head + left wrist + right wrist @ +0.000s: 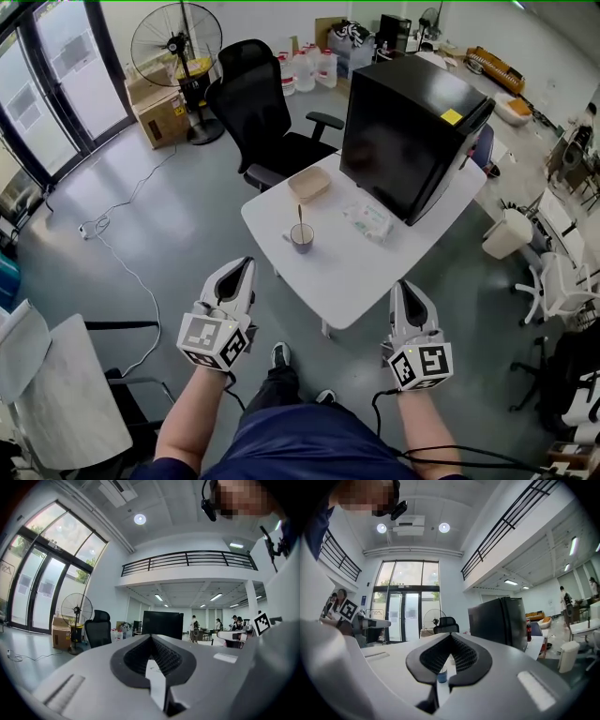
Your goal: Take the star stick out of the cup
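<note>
A small purple-blue cup (302, 238) stands near the front left edge of the white table (375, 272). A thin stick (300, 217) rises out of it; its star end is too small to make out. My left gripper (246, 266) hovers off the table's front left corner, jaws shut and empty, well short of the cup. My right gripper (405, 287) hangs by the table's front edge, also shut on nothing. In the right gripper view the cup (442, 674) shows low through the slot under the shut jaws (451, 637). The left gripper view's jaws (151, 638) hide the cup.
A shallow wooden tray (308, 183), a white wipes packet (367, 221) and a black mini fridge (410, 131) share the table. A black office chair (262, 117) stands behind it, with a fan (175, 42) and boxes beyond. A second white table (56, 394) sits at my left.
</note>
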